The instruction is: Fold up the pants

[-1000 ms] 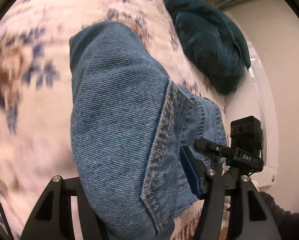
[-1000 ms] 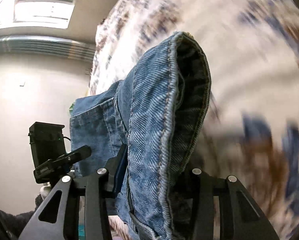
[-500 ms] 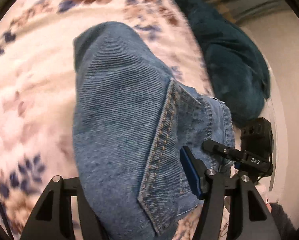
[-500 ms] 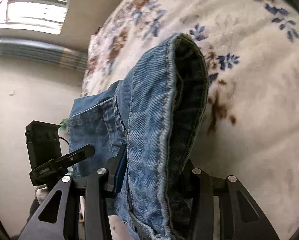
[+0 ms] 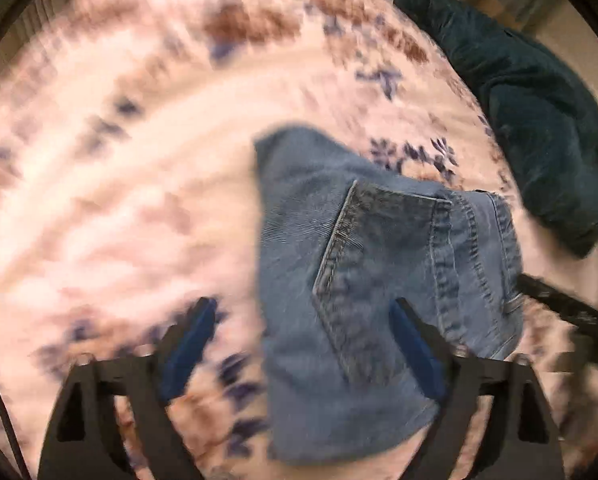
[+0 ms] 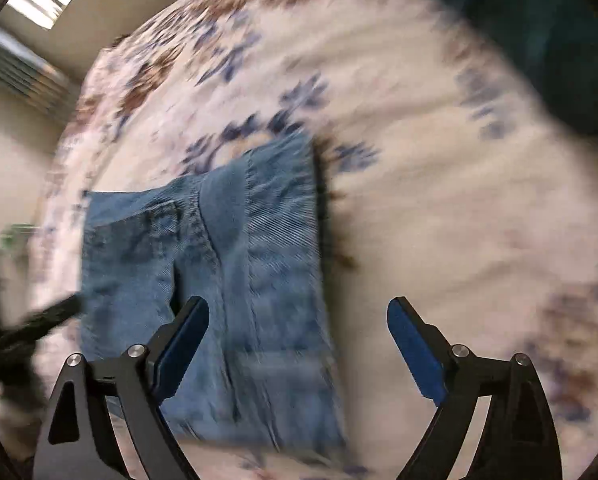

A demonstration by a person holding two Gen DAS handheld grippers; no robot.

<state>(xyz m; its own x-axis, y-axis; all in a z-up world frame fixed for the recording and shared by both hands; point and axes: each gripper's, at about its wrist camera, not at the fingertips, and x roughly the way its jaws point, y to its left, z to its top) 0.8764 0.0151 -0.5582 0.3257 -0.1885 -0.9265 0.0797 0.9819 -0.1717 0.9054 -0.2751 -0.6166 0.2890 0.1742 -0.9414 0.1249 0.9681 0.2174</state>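
The blue denim pants (image 5: 363,280) lie folded into a compact bundle on the floral bedspread (image 5: 119,200), back pocket up. My left gripper (image 5: 303,344) is open, its blue-padded fingers apart above the bundle's left part, holding nothing. In the right wrist view the pants (image 6: 227,264) lie flat, and my right gripper (image 6: 299,340) is open above their right edge, also empty. Both views are motion-blurred.
A dark teal blanket (image 5: 539,120) lies bunched at the bed's far right; it also shows in the right wrist view (image 6: 559,40). The other gripper (image 5: 571,312) shows blurred at the frame edge. A wall and window (image 6: 47,4) are beyond the bed.
Both grippers were shut on the denim bundle held above the bed. Now both have opened and let go, and the folded pants lie on the bedspread.
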